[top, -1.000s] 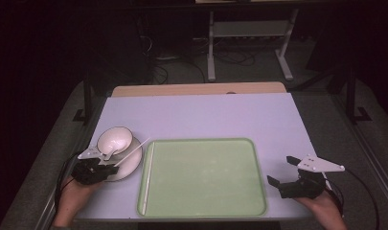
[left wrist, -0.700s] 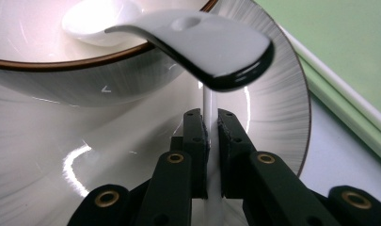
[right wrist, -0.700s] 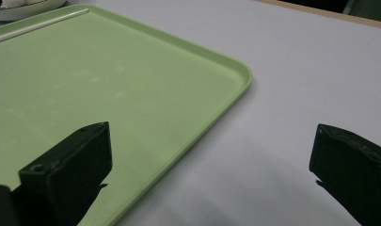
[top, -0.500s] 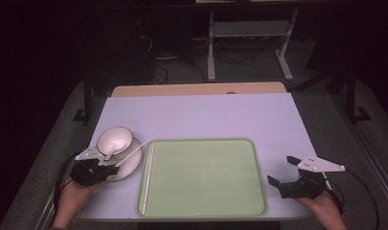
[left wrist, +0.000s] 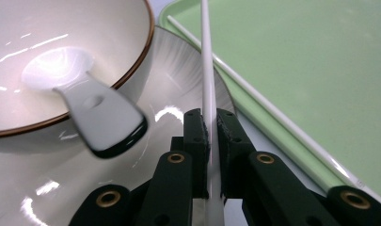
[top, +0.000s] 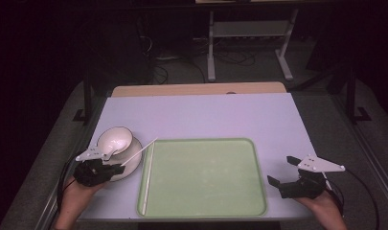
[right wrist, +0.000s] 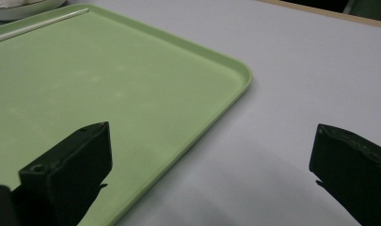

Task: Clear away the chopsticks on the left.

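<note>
At the near left corner of the counter (top: 206, 115), my left claw (left wrist: 210, 123) is clamping a thin white chopstick (left wrist: 207, 70) between its pads, the jaws almost together on it. That chopstick is running up and away from the claw, over the edge of a white plate (left wrist: 178, 80) toward the green tray (top: 206, 177). A second white chopstick (left wrist: 273, 113) is lying inside the tray along its left rim, just beside the plate. On the plate a white bowl (left wrist: 61, 56) with a thin brown rim is sitting, and a white spoon (left wrist: 101, 117) is resting in it with its handle sticking out over the rim toward me.

My right claw (top: 291, 173) is hovering low over the counter just off the tray's near right corner, jaws standing wide apart and gripping nothing.

I am finding no brand, label or readable writing on the tray, the plate, the bowl or the chopsticks. From above, my left hand (top: 79, 191) and its claw are covering the near part of the plate. The held chopstick's far tip is running out of the top of the left claw's view, and its near end is hidden among the jaws. The room beyond the counter is lying dark; I am making out only a pale metal stand (top: 249, 33) and some cables on the floor there.
</note>
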A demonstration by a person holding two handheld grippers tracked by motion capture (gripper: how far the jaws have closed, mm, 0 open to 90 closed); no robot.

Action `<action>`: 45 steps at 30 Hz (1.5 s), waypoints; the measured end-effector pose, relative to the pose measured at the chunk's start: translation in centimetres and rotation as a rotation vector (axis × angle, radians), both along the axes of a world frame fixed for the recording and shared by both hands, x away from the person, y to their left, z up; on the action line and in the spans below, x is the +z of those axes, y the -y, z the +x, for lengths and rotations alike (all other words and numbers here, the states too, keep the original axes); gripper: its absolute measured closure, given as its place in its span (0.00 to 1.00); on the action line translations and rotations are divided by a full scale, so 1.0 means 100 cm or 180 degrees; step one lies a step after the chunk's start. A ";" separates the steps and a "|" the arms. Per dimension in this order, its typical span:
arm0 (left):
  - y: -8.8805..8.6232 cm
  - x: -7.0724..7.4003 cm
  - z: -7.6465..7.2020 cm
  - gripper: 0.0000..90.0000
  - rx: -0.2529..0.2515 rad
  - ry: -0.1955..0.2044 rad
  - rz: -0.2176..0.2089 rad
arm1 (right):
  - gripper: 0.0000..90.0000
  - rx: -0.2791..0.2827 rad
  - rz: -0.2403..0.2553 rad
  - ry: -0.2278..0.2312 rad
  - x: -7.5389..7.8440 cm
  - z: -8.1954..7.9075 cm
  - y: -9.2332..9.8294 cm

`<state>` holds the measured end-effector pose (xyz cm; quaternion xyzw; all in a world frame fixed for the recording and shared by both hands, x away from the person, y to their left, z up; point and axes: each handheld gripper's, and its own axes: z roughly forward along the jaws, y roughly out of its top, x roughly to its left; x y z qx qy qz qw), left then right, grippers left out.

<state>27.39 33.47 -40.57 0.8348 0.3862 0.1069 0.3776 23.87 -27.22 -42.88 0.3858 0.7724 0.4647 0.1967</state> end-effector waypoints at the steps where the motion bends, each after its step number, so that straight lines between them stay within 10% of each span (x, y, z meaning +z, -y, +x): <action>1: 0.001 0.001 -0.001 0.93 0.0001 0.0013 -0.0016 | 0.00 0.0001 -0.0001 0.0002 0.000 0.000 0.000; 28: 0.078 0.017 0.003 0.93 -0.0401 0.0114 -0.0102 | 0.00 0.0004 0.0000 0.0009 0.001 -0.001 -0.001; 45: 0.127 0.002 0.023 0.93 -0.0513 -0.0042 0.0048 | 0.00 -0.0001 0.0006 0.0002 0.001 0.000 0.000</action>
